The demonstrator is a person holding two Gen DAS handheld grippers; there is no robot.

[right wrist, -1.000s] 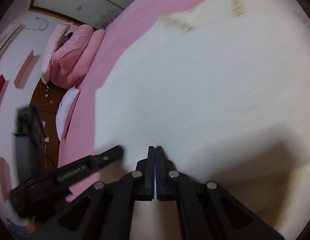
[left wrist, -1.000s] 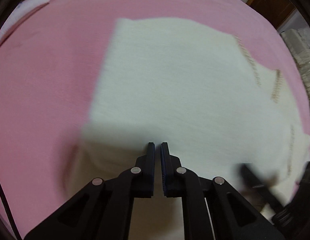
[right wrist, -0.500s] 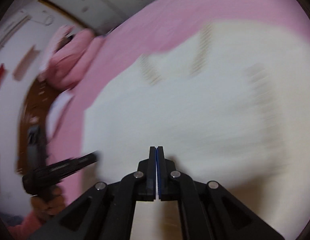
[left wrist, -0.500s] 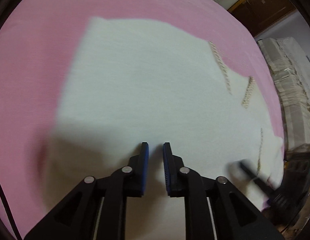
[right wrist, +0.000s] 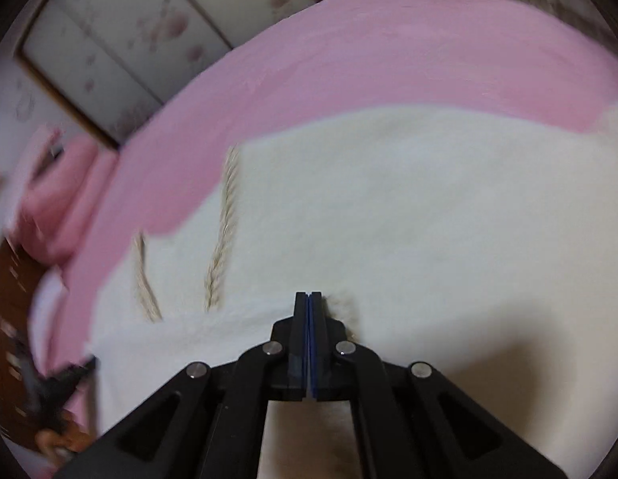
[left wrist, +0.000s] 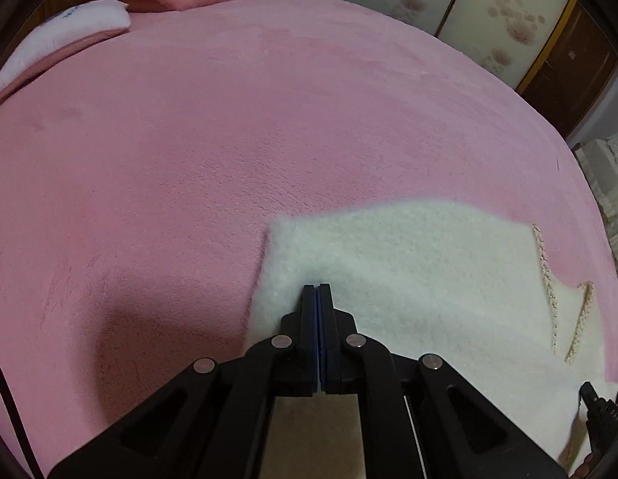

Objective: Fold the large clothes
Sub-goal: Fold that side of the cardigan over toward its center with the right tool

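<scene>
Your left gripper (left wrist: 318, 288) went from slightly parted half a second earlier to clamped tight, its tips now at the near-left corner of the cream garment (left wrist: 420, 279). Looks like a thin pinch of the fleece edge, but I couldn't confirm fabric between the pads. Your right gripper (right wrist: 309, 294) was clenched throughout, tips beside a braided trim (right wrist: 225, 231) on the same garment; whether it grasped cloth, can't tell either.

Garment lay flat on the pink bedspread (left wrist: 229, 139), near edge toward you. A second ago it filled the left wrist view; now it sat low and right there, with mostly bare bedspread ahead, so that hand had swung out to the garment's left side. Right view was motion-blurred, so that hand was moving too.

My read: you'd repositioned both hands to the near edge for a fold. No fold made yet from this grip.
</scene>
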